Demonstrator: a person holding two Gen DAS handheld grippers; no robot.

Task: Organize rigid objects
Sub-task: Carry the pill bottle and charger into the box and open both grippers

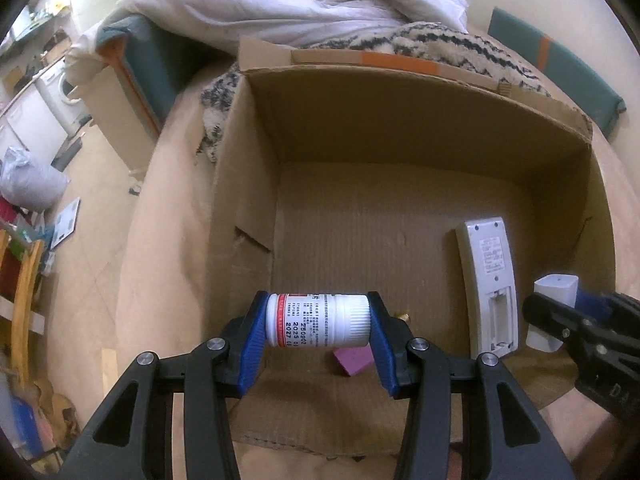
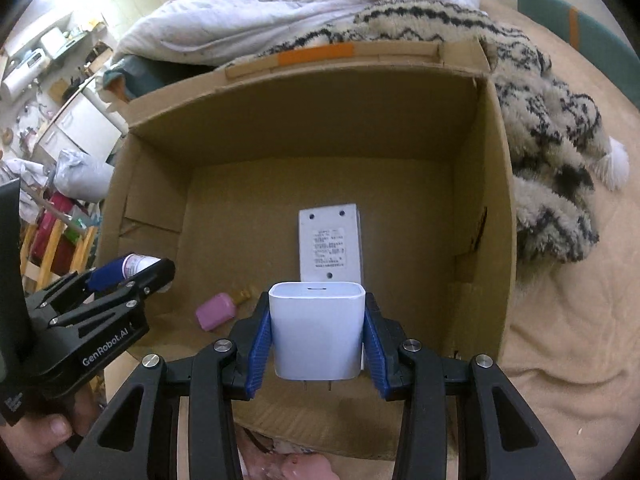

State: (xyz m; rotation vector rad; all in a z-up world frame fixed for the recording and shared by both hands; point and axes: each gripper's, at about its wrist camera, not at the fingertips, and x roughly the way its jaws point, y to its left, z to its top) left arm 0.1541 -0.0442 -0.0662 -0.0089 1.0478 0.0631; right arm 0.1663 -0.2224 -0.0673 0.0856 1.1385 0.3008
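Two grippers over a cardboard box [image 1: 256, 168]: left gripper [image 1: 318, 322] fingers clamp a pill bottle [image 1: 320, 320]; right gripper [image 2: 318, 336] fingers clamp a white charger [image 2: 318, 332].

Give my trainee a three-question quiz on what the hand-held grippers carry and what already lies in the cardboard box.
1. True or false: the left hand-held gripper grips a white plastic pill bottle sideways.
2. What does the right hand-held gripper carry: A a white plastic charger cube, B a spoon, C a mug?
3. Name the long white plastic item lying on the floor of the open brown cardboard box.

Key: 1 true. 2 A. 3 a remote control, back side up; a small pink plastic bottle lies near it.
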